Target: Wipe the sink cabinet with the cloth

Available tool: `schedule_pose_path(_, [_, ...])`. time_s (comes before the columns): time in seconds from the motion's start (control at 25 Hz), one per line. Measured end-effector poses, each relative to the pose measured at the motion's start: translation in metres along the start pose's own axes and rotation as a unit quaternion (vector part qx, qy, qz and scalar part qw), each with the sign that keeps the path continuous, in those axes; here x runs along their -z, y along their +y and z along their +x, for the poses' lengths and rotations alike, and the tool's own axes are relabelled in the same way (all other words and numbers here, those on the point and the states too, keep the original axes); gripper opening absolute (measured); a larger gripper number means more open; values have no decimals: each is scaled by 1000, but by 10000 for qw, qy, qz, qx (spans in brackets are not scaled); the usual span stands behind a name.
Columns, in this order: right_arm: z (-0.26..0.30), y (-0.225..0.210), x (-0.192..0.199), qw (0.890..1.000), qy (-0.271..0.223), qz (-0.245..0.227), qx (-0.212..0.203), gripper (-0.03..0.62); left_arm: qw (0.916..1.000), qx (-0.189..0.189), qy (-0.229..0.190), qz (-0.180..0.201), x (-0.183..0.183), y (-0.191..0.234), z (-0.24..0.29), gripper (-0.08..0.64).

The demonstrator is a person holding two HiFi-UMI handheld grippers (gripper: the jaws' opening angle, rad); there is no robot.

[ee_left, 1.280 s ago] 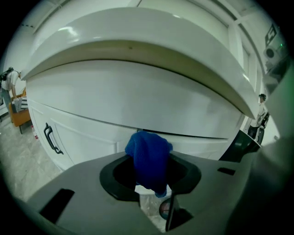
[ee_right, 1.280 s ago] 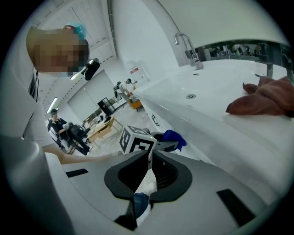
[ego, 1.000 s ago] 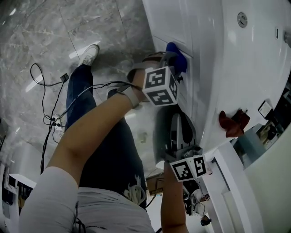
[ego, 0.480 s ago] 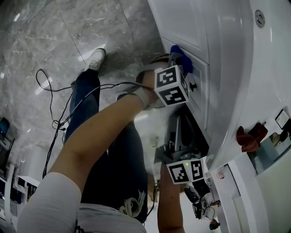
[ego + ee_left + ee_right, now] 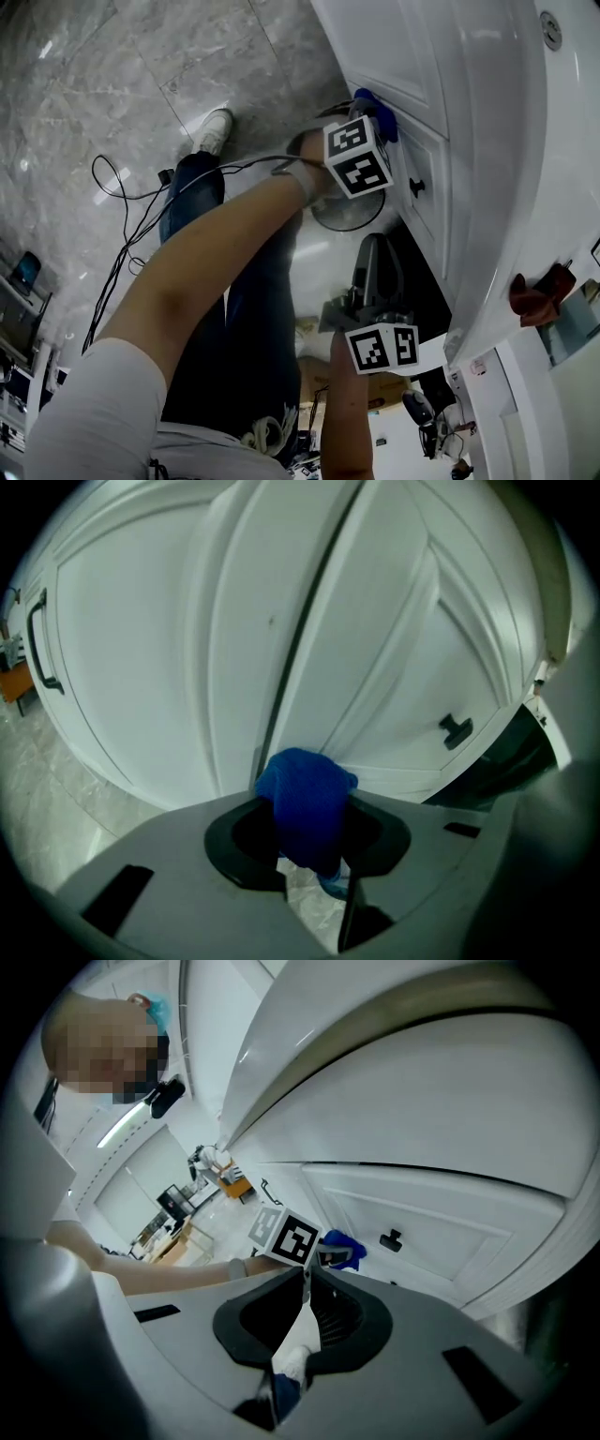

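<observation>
at the white cabinet door [image 5: 141,649] (marble floor [image 5: 141,75] below), left tool [image 5: 305,803] grips blue cloth [image 5: 300,778].

A bathroom-style fitting inside a larger work space: a white sink cabinet [image 5: 398,56] with panelled doors and a small black knob [image 5: 416,187] stands under a glossy white basin [image 5: 525,141], on a floor [image 5: 112,94] of polished grey marble-look tiles. Loose black cables [image 5: 120,246] trail across those tiles, and beyond the cabinet the right gripper view takes in an open, bright room with a ceiling strip light [image 5: 122,1129] and cardboard boxes [image 5: 178,1241]
</observation>
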State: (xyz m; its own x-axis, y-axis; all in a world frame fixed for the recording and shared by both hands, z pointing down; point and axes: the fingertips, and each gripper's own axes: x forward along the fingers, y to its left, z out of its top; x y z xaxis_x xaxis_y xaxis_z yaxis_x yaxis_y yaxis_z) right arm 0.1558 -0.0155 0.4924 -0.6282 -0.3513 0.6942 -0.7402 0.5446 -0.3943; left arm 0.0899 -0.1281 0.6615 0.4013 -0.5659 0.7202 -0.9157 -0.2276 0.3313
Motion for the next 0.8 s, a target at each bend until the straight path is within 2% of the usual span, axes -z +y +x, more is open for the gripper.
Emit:
schedule_pose_path(0.16, [-1,3,6,10000,-38,25,9,37,9995,-232,191,-106,9,23,6,126])
schedule_pose_path(0.32, [-5,3,10,9999,-74,103,56,37,9991,-351,223,5,5,25,2,126])
schedule_pose_path(0.56, [-11,8,13,9998,-94,168,23,37,9995,-315,-69,-73,-14,14,-21,124])
schedule_pose_path(0.8, [-15,10,10,9997,-161,164,-113,37,9990,-327,-290,131,-41,-2,-53,123])
